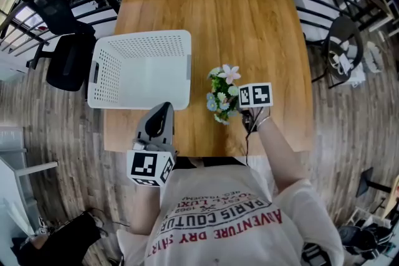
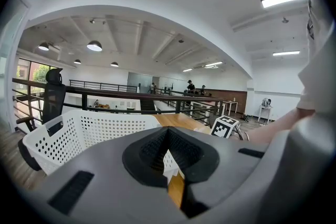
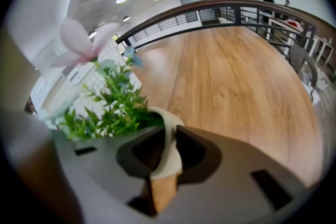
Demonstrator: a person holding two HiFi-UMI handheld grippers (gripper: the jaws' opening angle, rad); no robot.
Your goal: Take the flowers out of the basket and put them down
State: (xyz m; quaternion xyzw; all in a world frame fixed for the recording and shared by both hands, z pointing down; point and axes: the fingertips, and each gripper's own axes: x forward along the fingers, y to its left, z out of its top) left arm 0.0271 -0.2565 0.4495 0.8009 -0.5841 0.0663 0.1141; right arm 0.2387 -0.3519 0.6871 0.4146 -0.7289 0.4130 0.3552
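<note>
Step in hand: I am judging this to be the set-down, with the flowers [image 1: 223, 93] already out of the basket [image 1: 112, 71] and hanging low over the bench [image 1: 249, 22].
Doing it well: I am wanting the pot [image 3: 169, 134] level and its base fully seated before my fingers let go. The blooms are leaning away to the left of my right fingers, so a tilted release could tip the whole thing. I should be easing straight down, opening only a little, then drawing back along the line I am pointing, so no pad drags the rim.
Right fingers: my right gripper [image 3: 165, 149] is angling steeply down and pinching the pot's cream rim. The rim is filling the narrow gap between the two pads, which are standing only slightly apart (about as wide as that thin wall).
Left fingers: my left gripper [image 2: 168, 149] is pointing nearly level, its tips pressed together with nothing between them. Only bench and basket wall are showing through the slit behind the tips.
Flowers: they are rising just ahead of and left of my right fingers, green leaves with one pale pink bloom on top.
Pot base: I cannot tell whether it is touching the bench.
Basket: it is sitting just beyond my left fingers, looking empty, and a short way left of my right fingers.
</note>
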